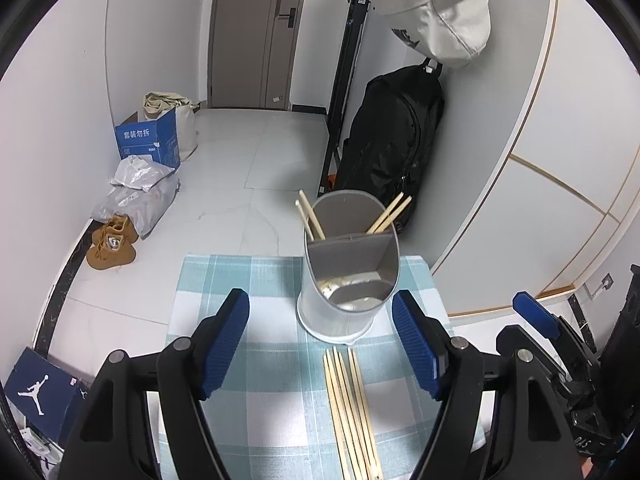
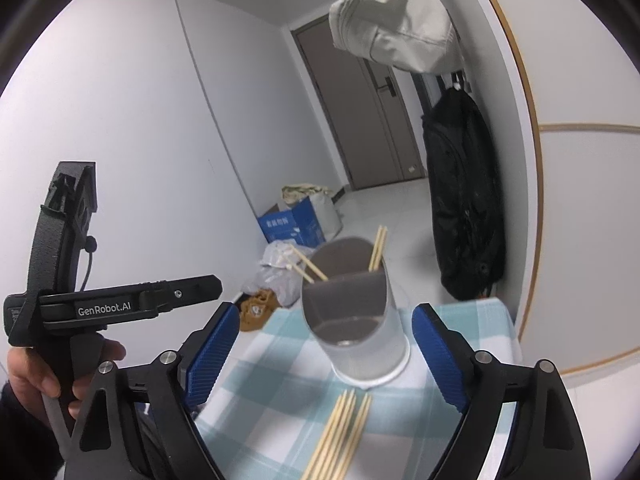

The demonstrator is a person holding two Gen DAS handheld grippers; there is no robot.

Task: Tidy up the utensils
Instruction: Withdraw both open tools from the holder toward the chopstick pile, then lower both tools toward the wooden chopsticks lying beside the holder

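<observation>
A small table draped in a blue-and-white checked cloth [image 1: 224, 280] fills the lower centre of both wrist views. On it, at centre frame, stands a grey two-compartment utensil holder [image 1: 348, 280], four chopsticks [image 1: 310, 216] leaning out of its far compartment. A loose bundle of chopsticks [image 1: 352, 412] lies flat on the cloth just below the holder, low in the frame. The left gripper [image 1: 320, 340] and right gripper [image 2: 324, 356] each hang with blue pads spread wide, grasping nothing.
</observation>
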